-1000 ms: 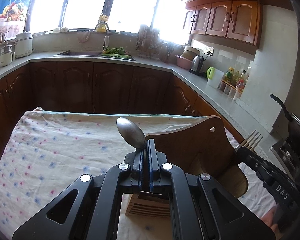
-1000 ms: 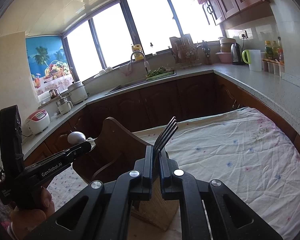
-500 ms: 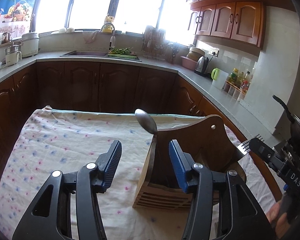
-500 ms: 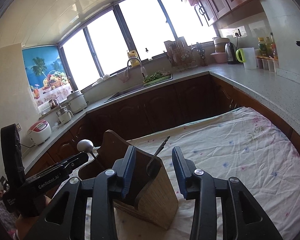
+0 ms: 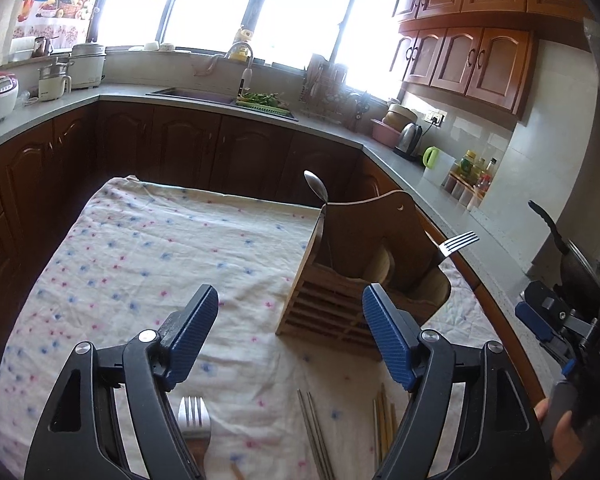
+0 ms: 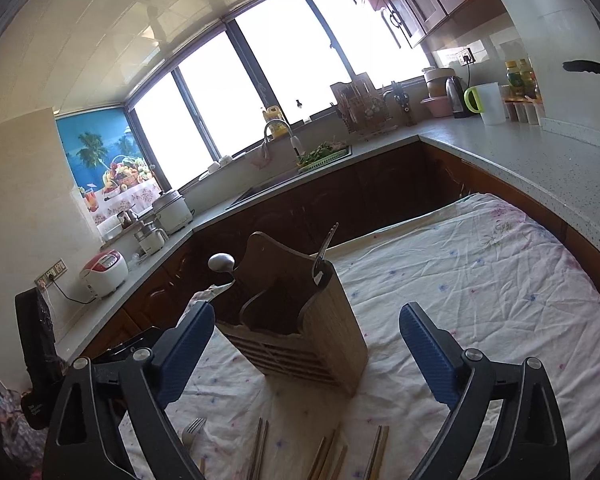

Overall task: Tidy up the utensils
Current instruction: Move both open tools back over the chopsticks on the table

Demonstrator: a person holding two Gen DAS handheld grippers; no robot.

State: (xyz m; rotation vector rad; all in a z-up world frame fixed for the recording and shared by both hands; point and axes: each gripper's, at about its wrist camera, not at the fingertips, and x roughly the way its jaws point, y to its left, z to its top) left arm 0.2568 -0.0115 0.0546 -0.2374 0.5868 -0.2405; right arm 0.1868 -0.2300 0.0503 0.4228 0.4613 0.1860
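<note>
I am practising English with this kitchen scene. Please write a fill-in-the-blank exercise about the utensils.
1. The spoon stands in the wooden ____ with its bowl up.
2. A second fork lies on the ____ tablecloth.
3. The chopsticks lie ____ the holder, on the cloth.

Missing words: holder; floral; outside

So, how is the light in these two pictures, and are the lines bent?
Left wrist view: windows blown out white, counter edge curved by the fisheye. Right wrist view: same window glare, dark corners, tablecloth evenly lit and sharp.
</note>
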